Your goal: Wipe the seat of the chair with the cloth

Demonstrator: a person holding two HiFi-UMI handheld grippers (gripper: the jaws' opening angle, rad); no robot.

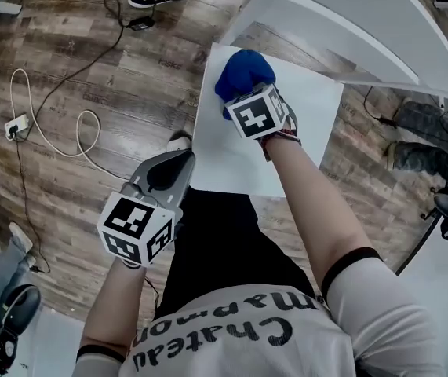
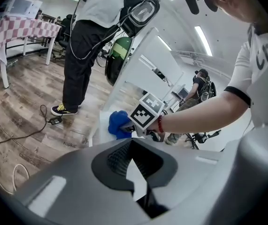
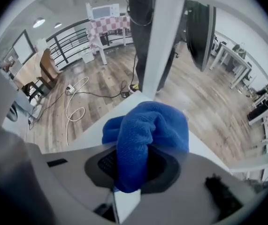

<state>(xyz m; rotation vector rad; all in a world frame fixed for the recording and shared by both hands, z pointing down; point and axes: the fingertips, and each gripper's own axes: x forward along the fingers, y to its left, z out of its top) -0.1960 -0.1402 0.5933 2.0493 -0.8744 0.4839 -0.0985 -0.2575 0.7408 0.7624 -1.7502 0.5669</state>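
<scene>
Head view: the right gripper (image 1: 242, 94) is holding the blue cloth (image 1: 243, 71) on the white chair seat's (image 1: 302, 132) far-left part. Left gripper view: the left gripper (image 2: 136, 172) is keeping its jaws together, empty. Right gripper view: the jaws are pinching the cloth's bunched middle, its folds bulging beyond them.

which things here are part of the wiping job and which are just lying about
Job: blue cloth, white chair seat, right tongs gripping the cloth.
Lying about: white cable, power strip, black adapter on the floor, idle left tongs.
</scene>
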